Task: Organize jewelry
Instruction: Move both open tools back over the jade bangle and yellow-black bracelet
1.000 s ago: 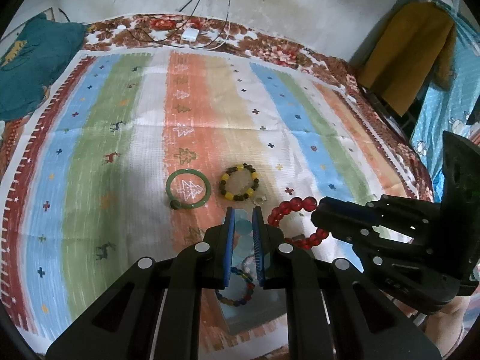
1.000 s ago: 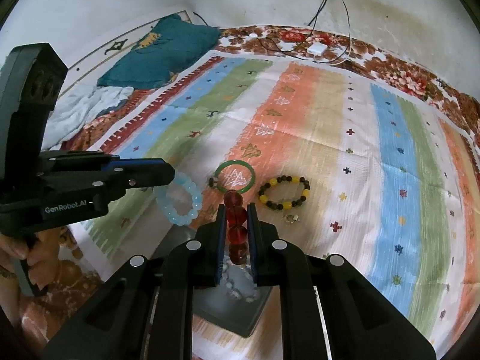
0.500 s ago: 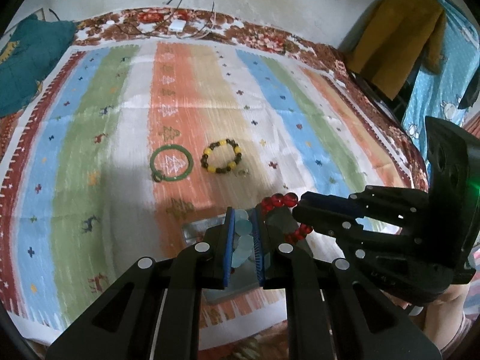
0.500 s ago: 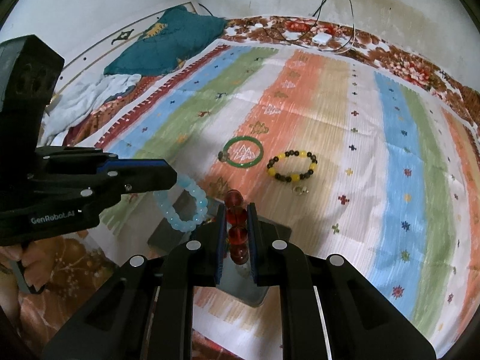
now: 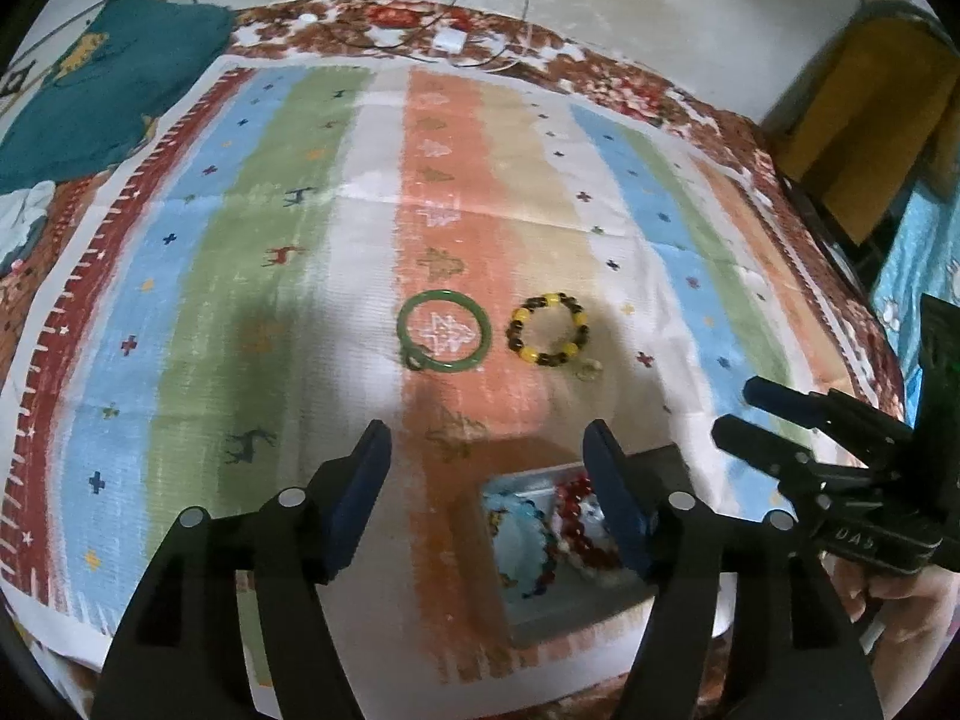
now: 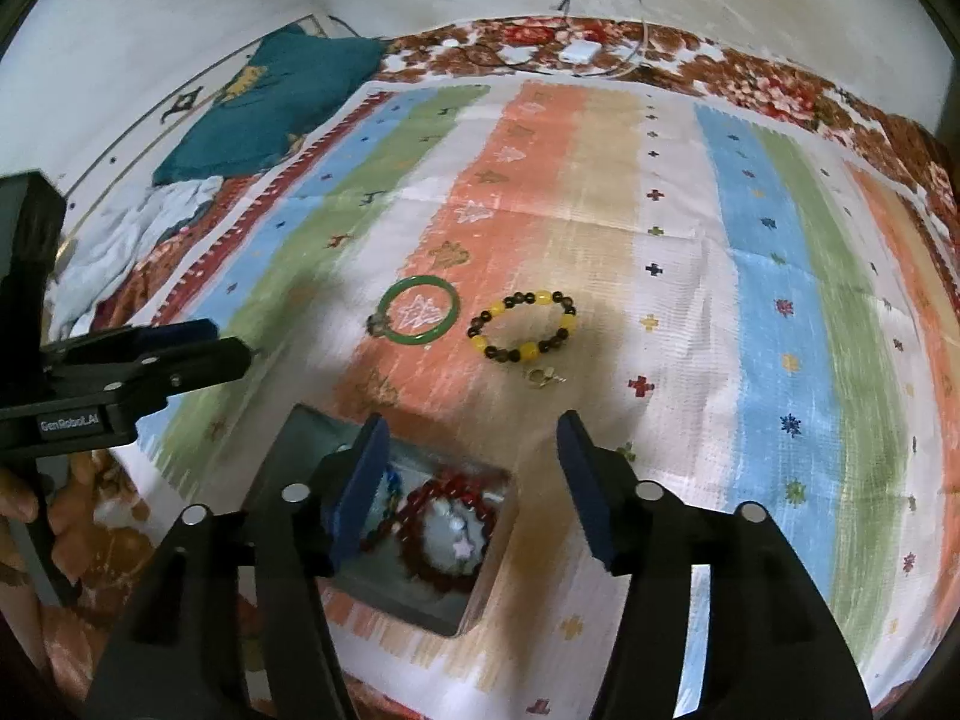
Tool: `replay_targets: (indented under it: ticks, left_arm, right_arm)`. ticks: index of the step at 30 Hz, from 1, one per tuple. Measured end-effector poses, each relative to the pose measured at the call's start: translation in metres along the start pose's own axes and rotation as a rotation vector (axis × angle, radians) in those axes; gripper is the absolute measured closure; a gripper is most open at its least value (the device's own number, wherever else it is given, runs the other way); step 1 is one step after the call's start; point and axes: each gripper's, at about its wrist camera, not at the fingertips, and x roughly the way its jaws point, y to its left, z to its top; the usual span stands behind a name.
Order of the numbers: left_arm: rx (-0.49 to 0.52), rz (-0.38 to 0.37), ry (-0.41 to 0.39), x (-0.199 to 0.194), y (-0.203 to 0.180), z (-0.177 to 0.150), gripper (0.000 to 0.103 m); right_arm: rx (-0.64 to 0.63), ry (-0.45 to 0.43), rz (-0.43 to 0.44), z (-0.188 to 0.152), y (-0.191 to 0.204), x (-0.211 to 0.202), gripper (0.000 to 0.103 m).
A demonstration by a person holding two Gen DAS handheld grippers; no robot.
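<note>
**Both grippers open over jewelry box, two bracelets left on cloth**

Striped cloth [image 5: 288,312] with little deer and tree motifs covers a floral bedspread; a teal garment [image 6: 270,102] lies far left and a white charger [image 6: 581,51] with cables at the far edge. Gray jewelry box [image 6: 300,450] sits at the near edge of the cloth. Inside: red bead bracelet [image 6: 447,495], pale blue bead bracelet [image 5: 522,534], a multicolor bead strand partly hidden. Green bangle [image 5: 444,330] lies flat mid-cloth, yellow-and-brown bead bracelet [image 5: 548,330] just right of it, not touching; a small gold charm [image 6: 543,376] near that bracelet. Left gripper [image 5: 487,447] jaws spread wide, holding nothing, above the box's left side. Right gripper [image 6: 471,441] also wide apart, empty, over the box.
</note>
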Motion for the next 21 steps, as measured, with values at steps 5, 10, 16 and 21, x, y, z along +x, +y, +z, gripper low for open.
replay_targets:
  ticks: [5,10,16,21]
  left_arm:
    - [-0.012,0.043,0.001,0.009,0.006,0.007,0.025]
    - [0.034,0.109,-0.048,0.016,0.004,0.017,0.013]
    - [0.065,0.159,-0.04,0.032,0.007,0.024,0.006]
    - [0.051,0.184,-0.014,0.048,0.015,0.032,0.006]
  right_arm:
    - [0.025,0.0,-0.037,0.011,-0.009,0.01,0.035]
    - [0.033,-0.018,-0.102,0.018,-0.014,0.021,0.029]
    - [0.012,0.02,-0.154,0.024,-0.017,0.042,0.026]
    - [0.021,0.033,-0.165,0.03,-0.021,0.053,0.022]
